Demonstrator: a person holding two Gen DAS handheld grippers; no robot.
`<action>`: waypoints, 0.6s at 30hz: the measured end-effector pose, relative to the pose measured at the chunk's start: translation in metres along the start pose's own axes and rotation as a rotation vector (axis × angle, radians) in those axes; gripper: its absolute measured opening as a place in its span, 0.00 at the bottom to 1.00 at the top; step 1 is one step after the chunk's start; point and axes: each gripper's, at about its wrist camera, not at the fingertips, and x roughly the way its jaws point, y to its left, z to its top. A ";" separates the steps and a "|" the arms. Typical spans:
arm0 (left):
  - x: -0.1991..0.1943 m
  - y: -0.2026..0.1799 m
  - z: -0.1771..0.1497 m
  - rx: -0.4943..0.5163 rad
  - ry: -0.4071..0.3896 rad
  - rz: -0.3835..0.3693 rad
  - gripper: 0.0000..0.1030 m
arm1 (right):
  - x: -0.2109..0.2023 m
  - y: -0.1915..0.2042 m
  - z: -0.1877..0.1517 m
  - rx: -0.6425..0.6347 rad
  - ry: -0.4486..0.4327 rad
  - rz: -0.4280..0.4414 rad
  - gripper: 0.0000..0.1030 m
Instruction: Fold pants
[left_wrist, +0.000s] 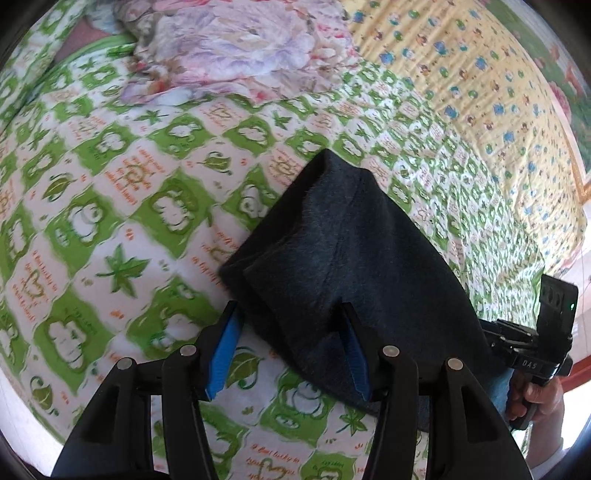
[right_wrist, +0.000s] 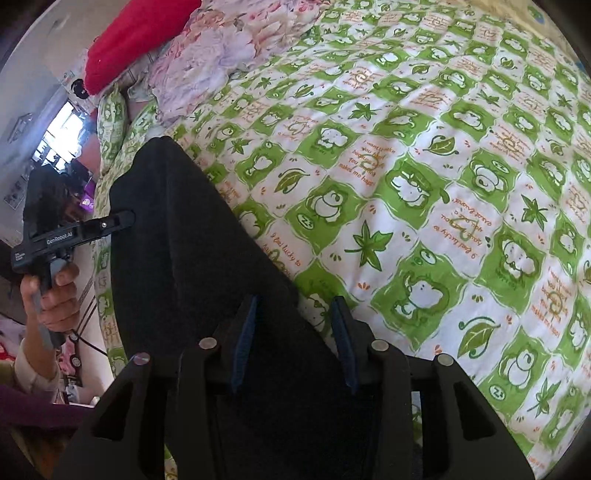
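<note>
The dark fuzzy pants (left_wrist: 340, 251) lie folded in a narrow stack on the green-and-white patterned bedspread (left_wrist: 110, 206). My left gripper (left_wrist: 290, 317) is open, its blue pads either side of the stack's near corner. In the right wrist view the pants (right_wrist: 192, 236) run from the lower centre up to the left. My right gripper (right_wrist: 293, 306) is open above their edge, the left finger over the cloth, the right finger over the bedspread (right_wrist: 424, 184). Each gripper shows in the other's view, the right gripper (left_wrist: 535, 347) at the right, the left gripper (right_wrist: 74, 232) at the left.
A crumpled floral quilt (left_wrist: 229, 48) lies at the head of the bed, with a red pillow (right_wrist: 136, 33) beside it. A yellow cartoon-print sheet (left_wrist: 480, 81) covers the far right. The bed's edge and room clutter (right_wrist: 55, 155) show at the left.
</note>
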 end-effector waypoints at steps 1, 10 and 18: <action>0.002 -0.003 0.001 0.013 -0.003 0.003 0.51 | 0.000 0.000 0.000 -0.004 0.000 0.009 0.32; -0.021 -0.013 -0.001 0.071 -0.085 -0.051 0.18 | -0.032 0.031 0.008 -0.062 -0.143 -0.101 0.11; -0.089 -0.026 -0.001 0.132 -0.231 -0.112 0.18 | -0.057 0.042 0.024 -0.033 -0.335 -0.210 0.05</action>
